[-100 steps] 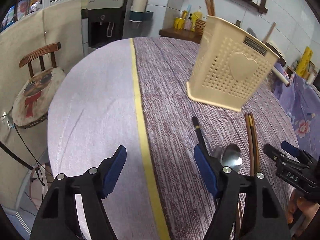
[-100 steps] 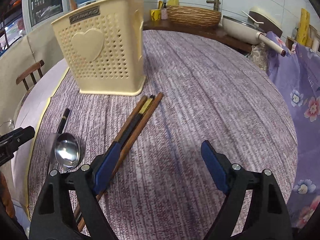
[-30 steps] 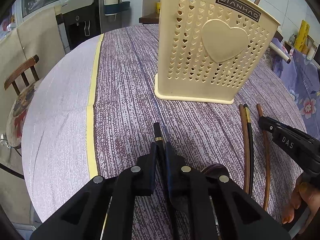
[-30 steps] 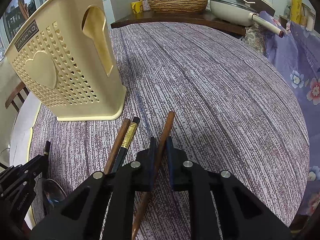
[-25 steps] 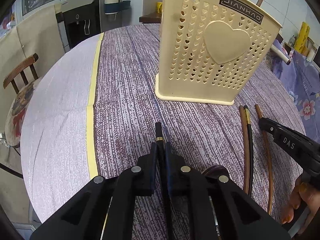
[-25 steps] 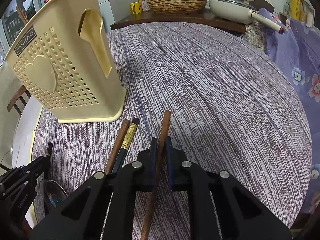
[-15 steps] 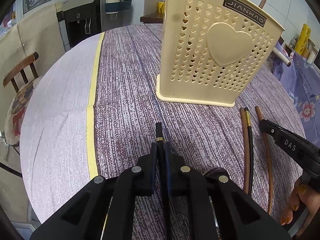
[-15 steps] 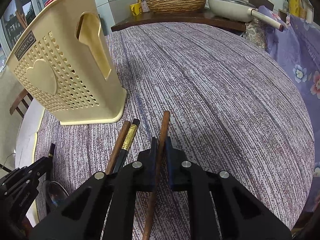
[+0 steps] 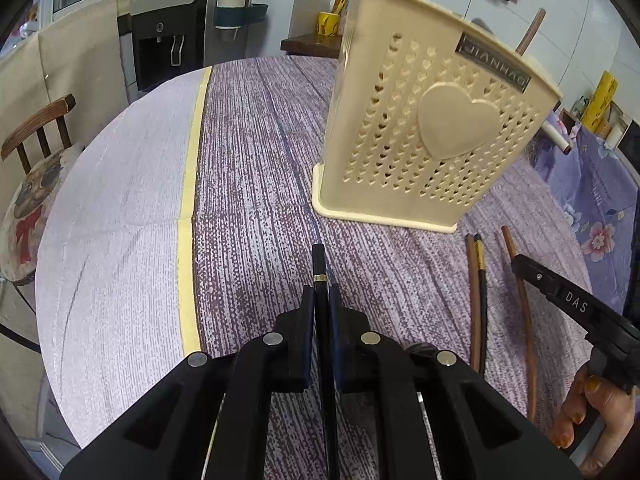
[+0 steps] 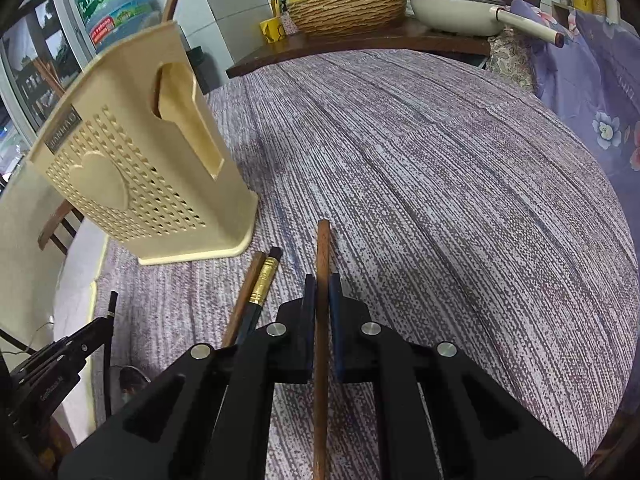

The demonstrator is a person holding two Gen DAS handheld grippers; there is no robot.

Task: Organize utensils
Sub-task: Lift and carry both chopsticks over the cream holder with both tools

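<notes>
A cream perforated utensil holder (image 9: 432, 140) with a heart on its side stands on the round table; it also shows in the right wrist view (image 10: 132, 176). My left gripper (image 9: 320, 300) is shut on a black chopstick (image 9: 319, 264) with a gold band, held a little above the cloth. My right gripper (image 10: 320, 292) is shut on a brown wooden chopstick (image 10: 322, 240), also lifted. Two more chopsticks, one brown (image 10: 250, 284) and one black with a gold band (image 10: 266, 276), lie on the cloth between the grippers. A metal spoon (image 10: 128, 380) lies near the left gripper.
The table has a purple striped cloth (image 10: 440, 180) with a yellow stripe (image 9: 188, 184) and a pale edge. A wooden chair (image 9: 36, 160) stands at the left. A shelf with a wicker basket (image 10: 348, 4) and a pan (image 10: 460, 4) is behind the table.
Both grippers, shut on their chopsticks, have risen slightly off the cloth and tilted; the holder looks tilted and farther right in the left wrist view.
</notes>
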